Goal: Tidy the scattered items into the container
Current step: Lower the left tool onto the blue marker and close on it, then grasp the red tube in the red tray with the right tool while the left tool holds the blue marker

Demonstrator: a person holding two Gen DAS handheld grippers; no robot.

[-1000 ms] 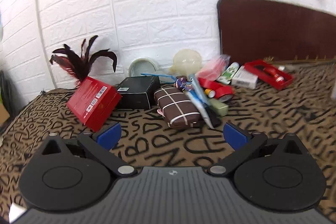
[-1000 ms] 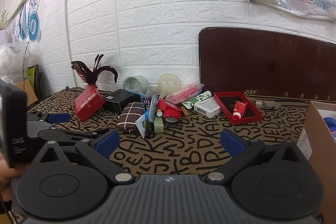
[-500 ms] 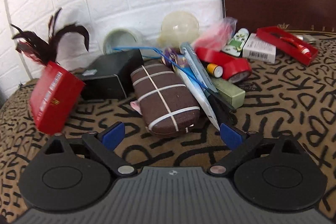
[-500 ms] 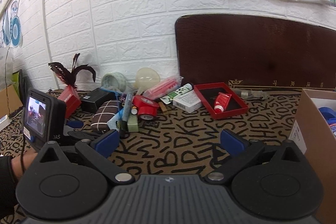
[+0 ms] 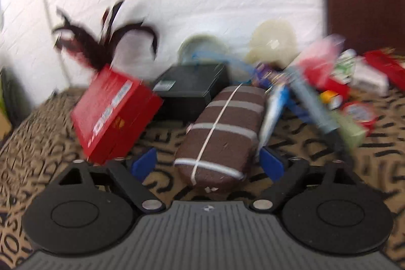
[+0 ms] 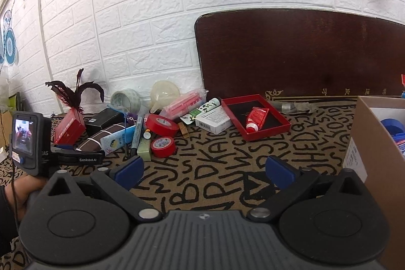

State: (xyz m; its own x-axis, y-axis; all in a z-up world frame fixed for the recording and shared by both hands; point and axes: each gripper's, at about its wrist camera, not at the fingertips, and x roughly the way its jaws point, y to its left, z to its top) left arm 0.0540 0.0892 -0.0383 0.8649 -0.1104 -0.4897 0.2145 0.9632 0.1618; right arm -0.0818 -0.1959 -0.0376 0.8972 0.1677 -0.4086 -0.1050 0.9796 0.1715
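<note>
Left gripper advanced, closing jaws flanking brown case (blurred), untouched

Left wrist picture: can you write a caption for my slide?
The left gripper, jaws closing, straddles a brown striped case beside a red box on the letter-print cloth.

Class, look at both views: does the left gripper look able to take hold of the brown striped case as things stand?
Probably yes. The brown striped case already lies between the left gripper's closing jaws with nothing on top of it, though the red box crowds its left side.
</note>
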